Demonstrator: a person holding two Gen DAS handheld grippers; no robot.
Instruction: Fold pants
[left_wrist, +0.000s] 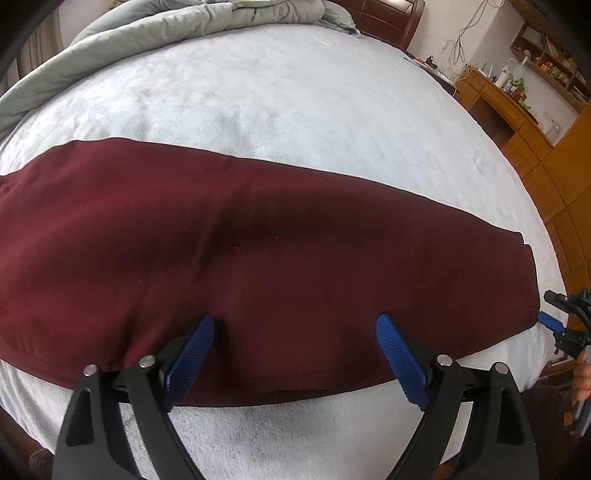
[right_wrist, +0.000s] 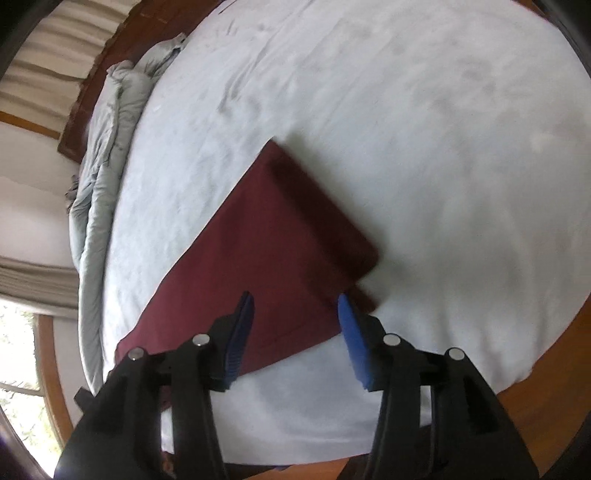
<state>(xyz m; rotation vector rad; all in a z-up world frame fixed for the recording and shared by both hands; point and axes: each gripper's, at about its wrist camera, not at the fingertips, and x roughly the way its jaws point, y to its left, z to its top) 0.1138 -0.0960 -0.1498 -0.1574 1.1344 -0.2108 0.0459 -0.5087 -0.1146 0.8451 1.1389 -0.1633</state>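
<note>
The bed (left_wrist: 295, 92) fills both views, covered by a pale, fuzzy sheet. A grey quilt (left_wrist: 155, 26) lies bunched along its far edge, against a dark wooden headboard (left_wrist: 384, 18). Beyond the bed's right side in the left wrist view stands a wooden desk (left_wrist: 491, 107) with shelves above it holding small items too small to tell apart.

The pants (left_wrist: 258, 240), dark maroon, lie flat on the bed near its front edge, stretched out long from left to right. In the right wrist view the pants (right_wrist: 266, 251) show one end folded over, with a neat straight edge.

The left tongs (left_wrist: 295, 354) are spread wide above the near hem of the pants, blue pads clear of each other with nothing pinched. The right tongs (right_wrist: 295, 332) stand partly apart over the corner of the pants, not pressing on the cloth; they also show at the right edge of the left wrist view, by the end of the pants, with part of a hand (left_wrist: 581, 376) behind.
</note>
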